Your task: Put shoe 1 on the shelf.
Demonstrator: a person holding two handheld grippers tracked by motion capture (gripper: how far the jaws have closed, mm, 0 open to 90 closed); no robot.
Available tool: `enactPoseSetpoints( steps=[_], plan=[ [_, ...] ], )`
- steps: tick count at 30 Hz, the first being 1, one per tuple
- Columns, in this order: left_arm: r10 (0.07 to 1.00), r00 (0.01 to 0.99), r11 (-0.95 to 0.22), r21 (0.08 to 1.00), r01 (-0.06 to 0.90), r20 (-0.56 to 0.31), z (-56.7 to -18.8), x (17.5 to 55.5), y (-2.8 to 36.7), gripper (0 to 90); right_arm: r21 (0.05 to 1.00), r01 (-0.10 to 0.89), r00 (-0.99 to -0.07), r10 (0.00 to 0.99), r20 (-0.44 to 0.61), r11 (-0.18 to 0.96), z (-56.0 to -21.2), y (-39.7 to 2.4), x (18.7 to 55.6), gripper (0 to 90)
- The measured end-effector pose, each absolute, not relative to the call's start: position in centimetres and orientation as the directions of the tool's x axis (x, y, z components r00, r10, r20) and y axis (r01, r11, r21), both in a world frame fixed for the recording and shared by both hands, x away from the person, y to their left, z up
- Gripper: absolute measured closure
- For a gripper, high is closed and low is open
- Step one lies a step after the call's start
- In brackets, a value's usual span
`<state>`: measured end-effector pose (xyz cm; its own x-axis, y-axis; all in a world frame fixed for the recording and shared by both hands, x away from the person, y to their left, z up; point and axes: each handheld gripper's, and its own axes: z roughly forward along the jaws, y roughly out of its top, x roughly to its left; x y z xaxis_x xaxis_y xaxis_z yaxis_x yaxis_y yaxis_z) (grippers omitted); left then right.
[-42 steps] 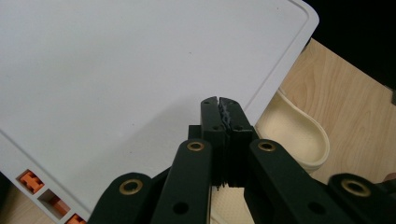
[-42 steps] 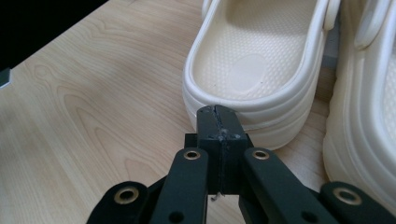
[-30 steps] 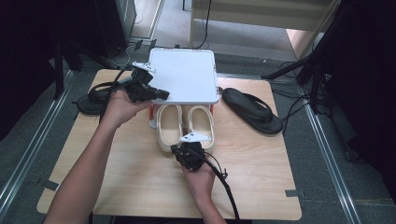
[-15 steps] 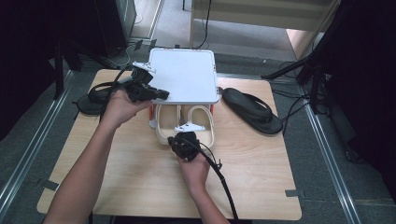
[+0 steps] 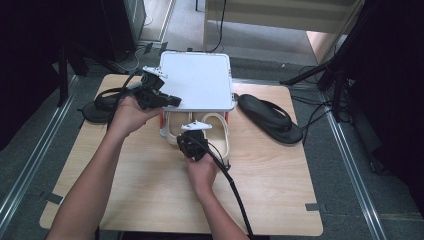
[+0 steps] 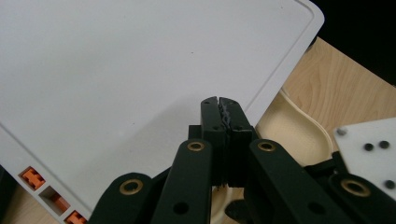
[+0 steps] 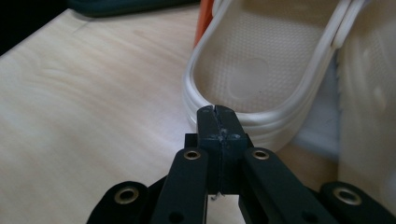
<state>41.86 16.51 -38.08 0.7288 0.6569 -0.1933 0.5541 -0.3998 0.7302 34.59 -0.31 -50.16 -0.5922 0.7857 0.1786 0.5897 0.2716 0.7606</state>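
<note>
A white box lid (image 5: 197,82) lies raised over an orange-walled box (image 5: 161,122) at the table's far middle. Two cream clogs poke out from under the lid, one (image 5: 171,134) on the left and one (image 5: 220,136) on the right. My left gripper (image 5: 175,101) is shut at the lid's near left corner; in the left gripper view its tips (image 6: 219,100) lie against the lid (image 6: 116,70) with nothing between them. My right gripper (image 5: 188,132) is shut, and its tips (image 7: 215,109) touch the heel rim of the left clog (image 7: 261,70).
A black sandal (image 5: 270,117) lies right of the box and another (image 5: 102,105) lies left of it, behind my left hand. The bare wooden table (image 5: 150,200) spreads toward the near edge. Cables and stands surround the table on the floor.
My right gripper has moved forward toward the box, and both clogs have slid farther in under the lid. The left gripper has stayed at the lid's corner.
</note>
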Motion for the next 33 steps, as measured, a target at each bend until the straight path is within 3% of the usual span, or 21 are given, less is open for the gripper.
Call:
enactPoseSetpoints(
  steps=[16,33],
  plan=[
    [0.659,0.725,-0.393,0.731,0.558,-0.199,-38.1,41.8,16.6,90.0,0.761,0.599,-0.573,0.797,0.191,0.248,-50.5,1.0,37.0,90.0],
    [0.660,0.725,-0.392,0.732,0.557,-0.198,-38.1,41.9,16.7,90.0,0.787,0.567,-0.642,0.729,0.239,0.241,-49.0,-4.7,30.9,90.0]
  ],
)
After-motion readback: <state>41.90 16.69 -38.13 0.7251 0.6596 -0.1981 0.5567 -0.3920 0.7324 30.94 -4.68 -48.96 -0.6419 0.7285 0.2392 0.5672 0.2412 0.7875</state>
